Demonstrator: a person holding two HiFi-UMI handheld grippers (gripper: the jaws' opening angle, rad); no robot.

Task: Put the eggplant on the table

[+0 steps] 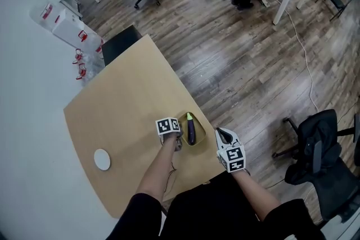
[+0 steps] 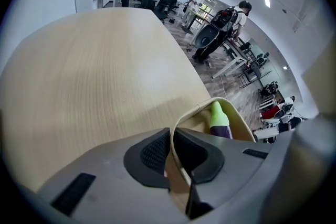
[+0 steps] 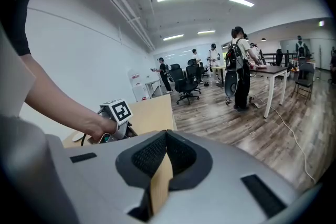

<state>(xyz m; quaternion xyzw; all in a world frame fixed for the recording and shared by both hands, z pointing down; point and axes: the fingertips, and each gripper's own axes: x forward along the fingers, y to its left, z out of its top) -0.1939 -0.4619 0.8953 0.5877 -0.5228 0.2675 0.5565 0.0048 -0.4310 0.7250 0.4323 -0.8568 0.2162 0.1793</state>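
Left gripper (image 2: 172,139) clamps the tray (image 2: 242,126) rim; the eggplant (image 2: 219,119) lies just beyond the jaws. Right gripper (image 3: 165,140) is closed, empty. Risk: tilting the tray may spill the eggplant.

Lower body of purple green-tipped eggplant (image 2: 219,122) hidden behind left claw (image 2: 172,136), inside pale yellow oval tray (image 2: 237,116). Well left of tray, white round disc (image 1: 102,159): too small to identify.
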